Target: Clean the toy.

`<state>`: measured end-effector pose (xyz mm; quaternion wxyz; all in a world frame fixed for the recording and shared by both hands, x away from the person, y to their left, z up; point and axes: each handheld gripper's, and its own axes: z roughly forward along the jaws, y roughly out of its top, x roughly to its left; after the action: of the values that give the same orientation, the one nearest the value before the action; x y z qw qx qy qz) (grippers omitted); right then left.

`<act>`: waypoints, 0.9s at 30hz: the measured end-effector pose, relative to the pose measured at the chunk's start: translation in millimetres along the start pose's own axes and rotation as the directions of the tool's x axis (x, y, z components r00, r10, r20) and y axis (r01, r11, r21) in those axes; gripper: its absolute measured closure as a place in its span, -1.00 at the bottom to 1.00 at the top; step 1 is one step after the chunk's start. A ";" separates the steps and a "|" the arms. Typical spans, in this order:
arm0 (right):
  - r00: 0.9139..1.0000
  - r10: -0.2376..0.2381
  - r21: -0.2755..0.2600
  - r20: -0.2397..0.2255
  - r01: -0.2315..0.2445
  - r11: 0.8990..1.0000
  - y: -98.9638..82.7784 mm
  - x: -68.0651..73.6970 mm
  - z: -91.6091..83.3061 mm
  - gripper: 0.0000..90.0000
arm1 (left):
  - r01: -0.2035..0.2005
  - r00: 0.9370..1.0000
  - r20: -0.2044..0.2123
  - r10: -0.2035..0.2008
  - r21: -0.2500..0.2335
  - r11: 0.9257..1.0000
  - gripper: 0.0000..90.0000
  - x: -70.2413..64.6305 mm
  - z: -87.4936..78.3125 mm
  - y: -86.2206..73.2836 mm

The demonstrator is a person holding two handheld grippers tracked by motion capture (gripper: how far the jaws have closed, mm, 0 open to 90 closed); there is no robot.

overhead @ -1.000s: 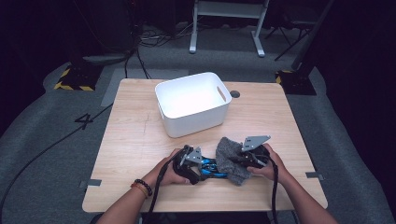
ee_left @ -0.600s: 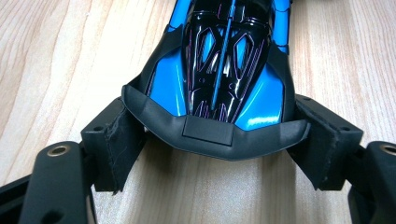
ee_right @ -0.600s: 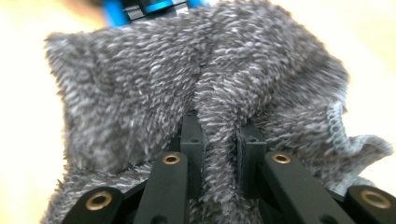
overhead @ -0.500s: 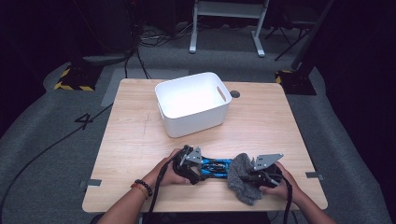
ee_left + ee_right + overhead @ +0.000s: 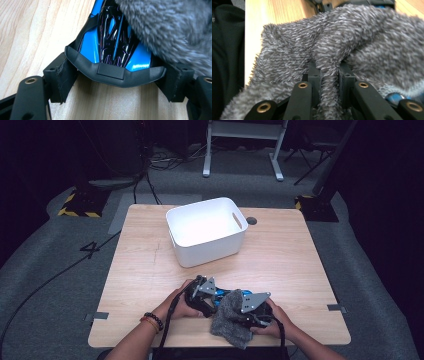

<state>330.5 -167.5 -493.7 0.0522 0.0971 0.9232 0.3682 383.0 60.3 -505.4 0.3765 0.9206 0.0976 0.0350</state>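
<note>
- The right gripper (image 5: 329,75) has its jaws pressed together on a fold of the fluffy grey knitted cloth (image 5: 352,47); the cloth hides the jaw tips and most of what lies beyond.
- The left gripper (image 5: 115,72) pinches the black rear edge of a glossy blue-and-black plastic toy car (image 5: 112,45) between its padded jaws; the far end of the car is covered by the cloth (image 5: 170,27).
- From the high view, the cloth (image 5: 227,320) drapes over the car (image 5: 222,294) between the two grippers, so the car's shape is hard to make out.
- Both things sit near the front edge of the light wooden table (image 5: 300,270), with the cloth's lower end close to that edge.
- A white rectangular plastic bin (image 5: 206,231) stands farther back, well apart from the hands.
- Bare tabletop lies left and right of the hands.
</note>
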 end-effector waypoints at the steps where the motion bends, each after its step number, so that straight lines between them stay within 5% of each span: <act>1: 1.000 -0.004 0.003 0.001 0.004 1.000 0.3 -0.2 -0.2 0.71 | -0.001 1.000 0.000 0.001 0.000 1.000 -0.47 0.0 0.0 0.0; 5: 1.000 0.002 0.012 0.015 -0.003 1.000 -9.0 -4.7 -9.6 0.72 | 0.000 1.000 0.003 0.000 0.001 1.000 -0.46 -0.3 -0.1 -0.1; 9: 0.997 0.076 0.006 0.003 -0.076 0.997 -35.6 -16.9 -33.1 0.73 | 0.000 1.000 0.003 0.000 0.001 1.000 -0.46 -0.3 -0.1 -0.1; 12: 0.993 0.104 0.021 0.046 -0.105 0.994 -52.3 -25.8 -51.3 0.73 | 0.002 1.000 0.003 -0.002 0.000 1.000 -0.46 -0.3 -0.1 -0.1; 15: 0.980 0.154 0.024 0.124 -0.158 0.987 -64.6 -47.7 -64.1 0.73 | 0.001 1.000 0.004 -0.001 0.000 1.000 -0.46 0.0 -0.1 -0.1; 17: 0.965 0.232 -0.011 0.125 -0.233 0.973 -68.9 -67.3 -64.5 0.73 | 0.001 1.000 0.004 -0.001 0.000 1.000 -0.46 0.0 -0.1 -0.2; 20: 0.952 0.270 -0.023 0.145 -0.269 0.963 -63.1 -86.0 -58.1 0.73 | 0.001 1.000 0.003 -0.001 0.000 1.000 -0.46 0.1 -0.1 -0.2; 23: 0.952 0.240 -0.003 0.190 -0.244 0.970 -46.6 -96.5 -45.4 0.73 | 0.001 1.000 0.004 -0.001 -0.002 1.000 -0.46 0.1 0.0 -0.2; 27: 0.957 0.224 -0.003 0.182 -0.227 0.974 -31.9 -109.3 -31.1 0.73 | -0.001 1.000 0.007 0.001 -0.001 1.000 -0.46 0.6 -0.2 -0.3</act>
<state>427.4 -234.8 -490.4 0.0930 0.2354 0.9007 0.3532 383.5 60.8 -505.5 0.3773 0.9206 0.0958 0.0318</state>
